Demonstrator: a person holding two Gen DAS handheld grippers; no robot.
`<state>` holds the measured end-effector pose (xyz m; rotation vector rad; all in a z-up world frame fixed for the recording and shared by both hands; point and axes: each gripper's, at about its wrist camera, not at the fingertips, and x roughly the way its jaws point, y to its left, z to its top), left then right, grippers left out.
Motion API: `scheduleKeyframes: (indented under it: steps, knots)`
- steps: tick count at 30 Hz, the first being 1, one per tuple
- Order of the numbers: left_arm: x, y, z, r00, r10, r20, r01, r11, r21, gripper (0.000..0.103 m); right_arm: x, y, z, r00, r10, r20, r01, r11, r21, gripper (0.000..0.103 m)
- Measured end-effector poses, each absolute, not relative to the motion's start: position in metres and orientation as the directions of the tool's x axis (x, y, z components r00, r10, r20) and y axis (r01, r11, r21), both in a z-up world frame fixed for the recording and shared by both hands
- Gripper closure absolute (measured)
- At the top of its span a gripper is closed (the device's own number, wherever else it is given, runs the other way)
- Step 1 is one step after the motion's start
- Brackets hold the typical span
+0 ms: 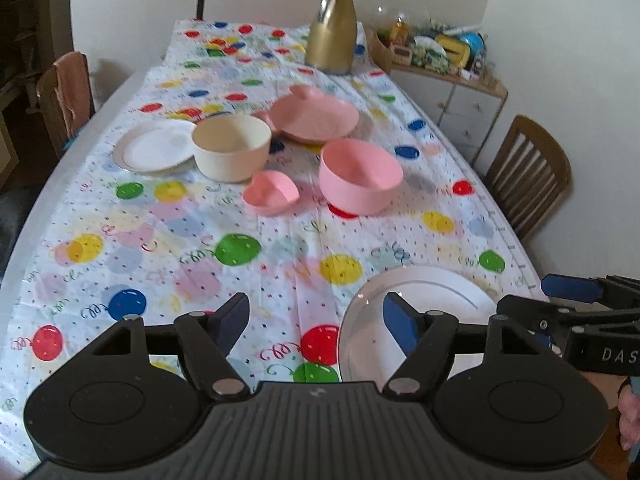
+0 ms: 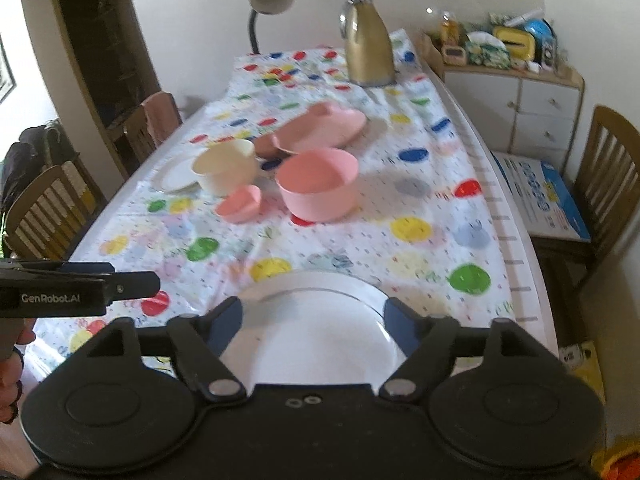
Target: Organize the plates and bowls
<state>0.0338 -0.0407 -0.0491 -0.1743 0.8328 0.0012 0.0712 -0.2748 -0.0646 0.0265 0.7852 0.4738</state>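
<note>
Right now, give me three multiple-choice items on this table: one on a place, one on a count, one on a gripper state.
1. Where is the gold jug?
A. at the far end of the table
B. beside the near plate
C. on a chair

2. How many pink dishes are on the table?
A. one
B. three
C. five

3. What is the right gripper doing?
A. shut on a bowl
B. open above the near white plate
C. holding the jug

Answers:
1 A, it stands beyond all the dishes.
2 B, pink bowl, small heart dish and pink plate.
3 B, fingers spread wide, nothing between them.
</note>
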Motion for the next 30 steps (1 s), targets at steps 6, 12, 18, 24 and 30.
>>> scheduleKeyframes:
  steps: [6,12,18,24,30]
  knots:
    - [0.029,-0.028,-0.037,0.706,-0.031,-0.707,-0.103,0.984,-0.145,0.022,0.069,-0.260,-0.050,0.626,0.451,-0.635,-0.438,0.878,0.192,0.009]
    - [0.032,-0.006,-0.031,0.715,0.019,-0.699,-0.154,0.979,-0.131,0.022,0.075,-0.239,-0.034,0.638,0.493,-0.592,-0.483,0.855,0.192,0.000]
    - [0.042,0.023,-0.025,0.730,0.026,-0.683,-0.170,0.975,-0.145,0.022,0.091,-0.206,-0.025,0.621,0.513,-0.592,-0.515,0.837,0.185,0.000]
    - [0.060,0.058,-0.020,0.735,0.053,-0.676,-0.194,0.972,-0.135,0.022,0.116,-0.169,-0.013,0.622,0.511,-0.594,-0.530,0.833,0.161,0.000]
    - [0.088,0.095,-0.019,0.738,0.053,-0.673,-0.190,0.973,-0.131,0.022,0.149,-0.132,-0.007,0.619,0.498,-0.608,-0.527,0.837,0.148,0.000]
